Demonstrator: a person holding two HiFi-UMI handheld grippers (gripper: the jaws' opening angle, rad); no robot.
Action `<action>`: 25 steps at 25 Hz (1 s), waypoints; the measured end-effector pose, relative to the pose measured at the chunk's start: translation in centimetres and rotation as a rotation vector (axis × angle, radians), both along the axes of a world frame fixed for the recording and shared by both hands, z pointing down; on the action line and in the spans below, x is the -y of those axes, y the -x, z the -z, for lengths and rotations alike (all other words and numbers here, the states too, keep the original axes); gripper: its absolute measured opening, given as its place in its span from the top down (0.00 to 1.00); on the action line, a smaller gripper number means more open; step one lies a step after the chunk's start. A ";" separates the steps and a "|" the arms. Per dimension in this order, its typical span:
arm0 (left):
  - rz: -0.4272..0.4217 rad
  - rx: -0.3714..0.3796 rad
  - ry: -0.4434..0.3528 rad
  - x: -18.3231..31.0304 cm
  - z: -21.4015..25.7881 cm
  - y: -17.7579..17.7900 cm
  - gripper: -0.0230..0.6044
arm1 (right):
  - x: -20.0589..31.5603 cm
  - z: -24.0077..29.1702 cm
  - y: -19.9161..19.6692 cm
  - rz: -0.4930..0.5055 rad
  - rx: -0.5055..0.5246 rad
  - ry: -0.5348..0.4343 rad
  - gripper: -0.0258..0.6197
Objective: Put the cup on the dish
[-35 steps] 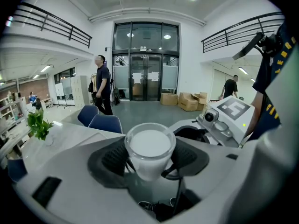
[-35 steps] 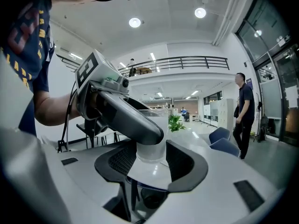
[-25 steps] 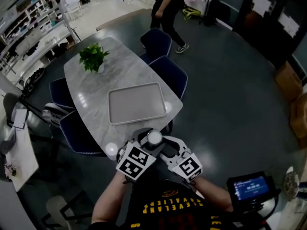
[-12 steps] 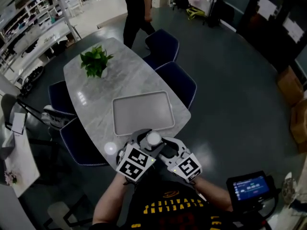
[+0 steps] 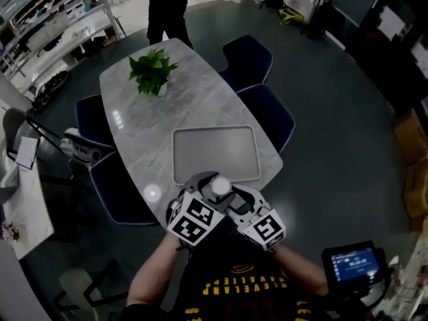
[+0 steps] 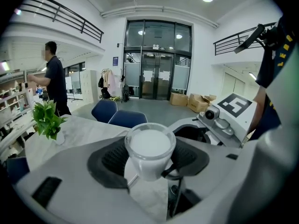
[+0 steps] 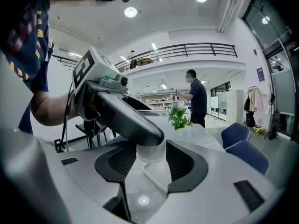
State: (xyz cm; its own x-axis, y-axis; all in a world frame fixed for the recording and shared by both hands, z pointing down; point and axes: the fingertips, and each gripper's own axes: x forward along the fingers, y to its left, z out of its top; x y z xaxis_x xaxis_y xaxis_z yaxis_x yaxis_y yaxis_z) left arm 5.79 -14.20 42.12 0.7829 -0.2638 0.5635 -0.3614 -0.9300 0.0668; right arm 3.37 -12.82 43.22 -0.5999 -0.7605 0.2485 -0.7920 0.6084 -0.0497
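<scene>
A small white cup point(image 5: 221, 186) with a handle hangs in the air just over the near end of the marble table point(image 5: 144, 136). Both grippers meet at it in front of my chest. In the left gripper view the cup point(image 6: 149, 148) fills the gap of my left gripper point(image 6: 150, 164), pads against its sides. In the right gripper view the cup point(image 7: 150, 152) also sits tight between the pads of my right gripper point(image 7: 150, 164), with the left gripper's jaw crossing above it. The dish, a flat grey tray point(image 5: 215, 154), lies on the table just beyond the cup.
A potted plant point(image 5: 152, 72) stands at the table's far end. Blue chairs point(image 5: 271, 116) line both long sides. A person point(image 5: 167, 5) stands beyond the far end by shelves. A small screen point(image 5: 351, 265) hangs at my lower right.
The view has shifted, so the table and tray now lie further right and closer. The person in the background has walked left to the shelves. Both grippers stay together on the cup.
</scene>
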 end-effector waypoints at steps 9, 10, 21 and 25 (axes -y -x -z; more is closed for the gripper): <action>0.056 0.000 0.002 3.5 -1.2 1.3 0.54 | 3.3 -1.5 1.3 0.055 -0.023 0.029 0.67; 0.061 0.002 0.003 3.9 -1.3 1.2 0.54 | 3.6 -1.7 1.2 0.062 -0.024 0.031 0.67; 0.130 0.047 0.006 8.3 -3.8 0.2 0.54 | 7.9 -3.8 0.1 0.127 -0.017 0.076 0.67; 0.158 0.060 0.000 9.6 -4.6 -0.6 0.54 | 9.3 -4.7 -0.8 0.153 -0.019 0.087 0.67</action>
